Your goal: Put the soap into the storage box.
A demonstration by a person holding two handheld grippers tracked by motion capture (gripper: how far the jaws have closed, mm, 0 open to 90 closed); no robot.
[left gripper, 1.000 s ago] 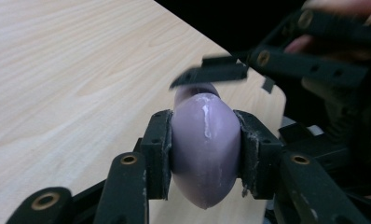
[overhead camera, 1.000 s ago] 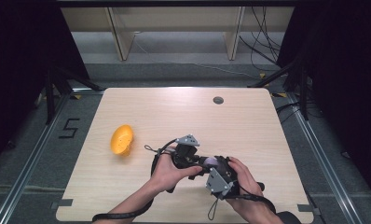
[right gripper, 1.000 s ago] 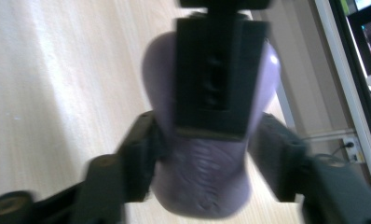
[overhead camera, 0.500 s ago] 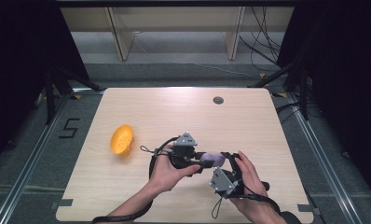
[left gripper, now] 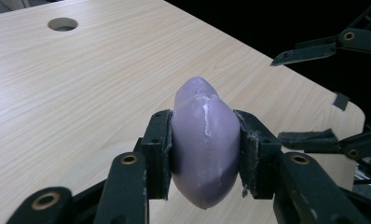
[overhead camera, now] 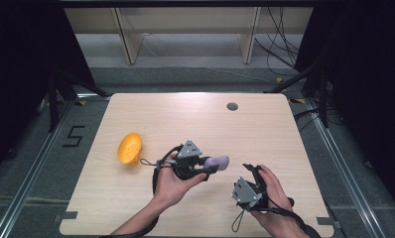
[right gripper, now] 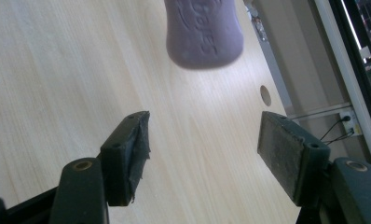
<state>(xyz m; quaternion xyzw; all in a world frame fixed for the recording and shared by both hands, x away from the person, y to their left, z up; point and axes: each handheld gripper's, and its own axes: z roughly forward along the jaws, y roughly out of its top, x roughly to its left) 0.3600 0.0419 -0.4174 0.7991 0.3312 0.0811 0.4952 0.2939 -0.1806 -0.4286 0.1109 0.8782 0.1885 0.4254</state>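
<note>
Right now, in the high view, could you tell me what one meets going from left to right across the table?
Orange bowl → left gripper, shut on the purple soap bar → right gripper, jaws open with nothing between them, having just been closing a little.

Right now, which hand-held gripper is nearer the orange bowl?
Left. The left hand-held gripper, shut on the purple soap, sits just right of the orange bowl. The right hand-held gripper, jaws open and empty, is farther right, toward the table's near edge.
</note>
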